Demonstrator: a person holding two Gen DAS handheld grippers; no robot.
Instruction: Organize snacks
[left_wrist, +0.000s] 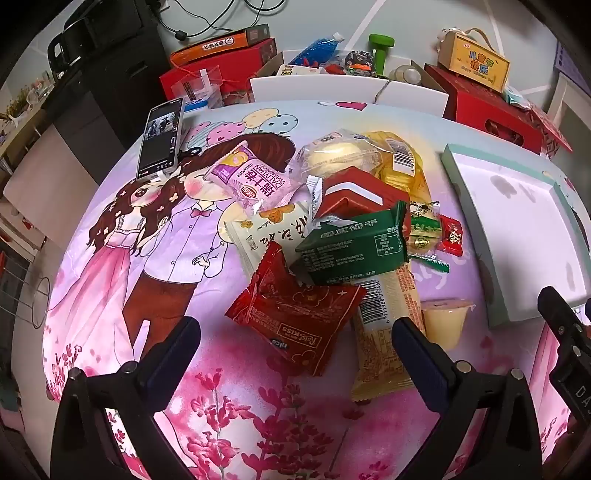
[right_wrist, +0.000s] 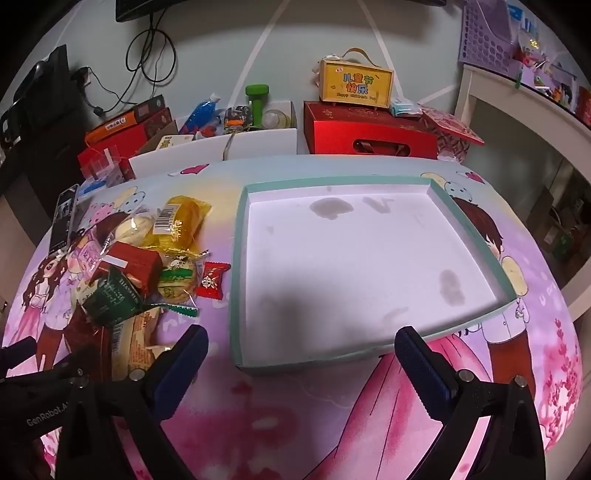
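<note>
A heap of wrapped snacks lies on the cartoon-print tablecloth: a red Rose Kiss packet (left_wrist: 295, 314), a green biscuit pack (left_wrist: 351, 243), a pink Daliyuan pack (left_wrist: 255, 177), a red box (left_wrist: 354, 192), a yellow bag (left_wrist: 399, 158) and a jelly cup (left_wrist: 445, 321). My left gripper (left_wrist: 295, 343) hovers open just in front of the red packet, holding nothing. To the right sits a shallow teal-rimmed white box (right_wrist: 436, 192), with nothing in it. My right gripper (right_wrist: 301, 347) is open over that box's near edge. The snack heap (right_wrist: 140, 258) shows left of the box.
A phone (left_wrist: 160, 140) leans on a stand at the left of the table. Behind the table stand red gift boxes (right_wrist: 369, 129), a yellow handled box (right_wrist: 354, 85), an orange carton (left_wrist: 218, 44), a green dumbbell (left_wrist: 380, 48) and a white bin of items (right_wrist: 236, 144).
</note>
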